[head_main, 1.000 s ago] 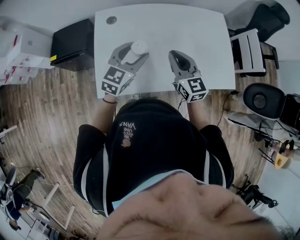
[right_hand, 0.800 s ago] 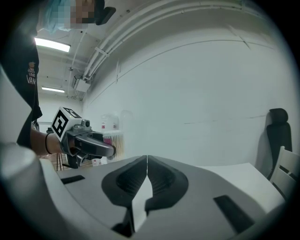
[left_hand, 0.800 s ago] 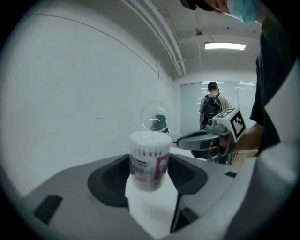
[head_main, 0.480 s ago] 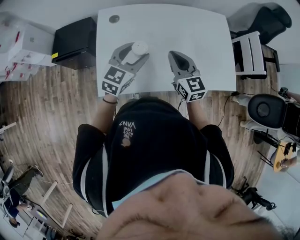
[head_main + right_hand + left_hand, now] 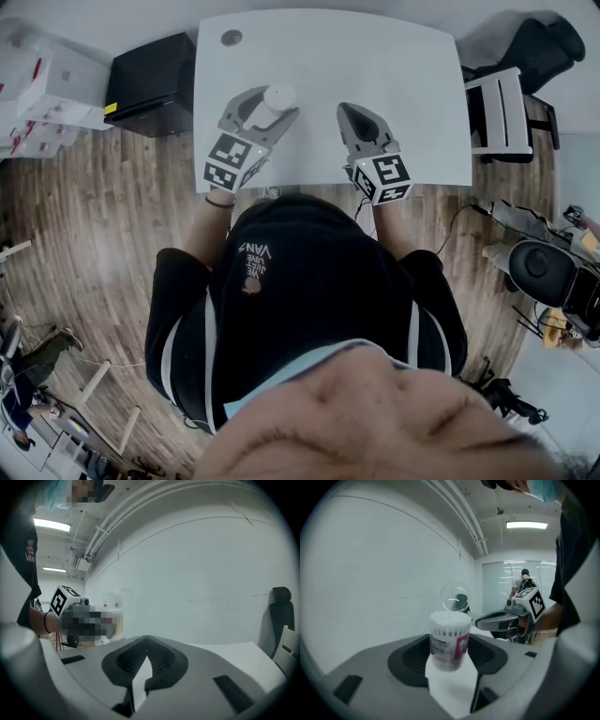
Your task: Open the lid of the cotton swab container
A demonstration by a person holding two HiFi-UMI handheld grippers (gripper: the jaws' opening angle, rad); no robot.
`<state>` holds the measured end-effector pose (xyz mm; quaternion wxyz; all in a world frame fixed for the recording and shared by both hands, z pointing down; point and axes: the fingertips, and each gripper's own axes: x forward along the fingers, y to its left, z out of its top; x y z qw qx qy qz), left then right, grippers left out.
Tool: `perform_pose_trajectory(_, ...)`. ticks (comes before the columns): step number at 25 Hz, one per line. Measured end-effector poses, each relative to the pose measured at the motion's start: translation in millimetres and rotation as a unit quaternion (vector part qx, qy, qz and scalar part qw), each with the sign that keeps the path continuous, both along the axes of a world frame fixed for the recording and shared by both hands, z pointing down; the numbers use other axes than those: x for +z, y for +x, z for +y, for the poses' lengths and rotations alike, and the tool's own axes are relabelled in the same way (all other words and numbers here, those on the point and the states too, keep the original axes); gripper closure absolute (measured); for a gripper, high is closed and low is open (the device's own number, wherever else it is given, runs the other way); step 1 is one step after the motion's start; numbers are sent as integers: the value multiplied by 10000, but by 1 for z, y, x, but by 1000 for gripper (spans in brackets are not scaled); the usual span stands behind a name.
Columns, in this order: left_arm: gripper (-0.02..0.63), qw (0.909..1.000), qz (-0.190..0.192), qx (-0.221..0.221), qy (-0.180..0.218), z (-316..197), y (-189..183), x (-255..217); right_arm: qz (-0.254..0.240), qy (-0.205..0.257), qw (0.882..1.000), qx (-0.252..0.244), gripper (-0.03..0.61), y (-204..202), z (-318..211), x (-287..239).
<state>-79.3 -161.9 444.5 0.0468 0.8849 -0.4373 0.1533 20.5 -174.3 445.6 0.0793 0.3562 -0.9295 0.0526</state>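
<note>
A clear cotton swab container (image 5: 278,97) stands on the white table (image 5: 375,56), packed with white swabs (image 5: 450,619). Its clear lid (image 5: 455,597) is tipped up behind the swabs. My left gripper (image 5: 272,103) is shut on the container's body (image 5: 449,644), with a pad against each side. To the right, my right gripper (image 5: 344,107) rests low over the table, shut with nothing in it (image 5: 145,640). In the right gripper view the container (image 5: 115,620) shows at the left, partly behind a mosaic patch. The right gripper (image 5: 490,619) also shows in the left gripper view, behind the container.
A small dark round spot (image 5: 231,37) marks the table's far left corner. On the wooden floor, a black box (image 5: 145,84) and white cartons (image 5: 42,94) sit left of the table. Chairs (image 5: 497,103) stand to its right. The person's torso lies at the near edge.
Neither gripper nor the container has visibly moved. Only the head camera has shifted a little, and the chairs at the right show lower in the picture.
</note>
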Motion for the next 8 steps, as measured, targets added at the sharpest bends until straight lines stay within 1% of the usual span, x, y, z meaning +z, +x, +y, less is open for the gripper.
perform_pose_trajectory(8,354,10000,29,-15,-10,0,-4,-1,34,-30,10000,-4,566,-4,1,0)
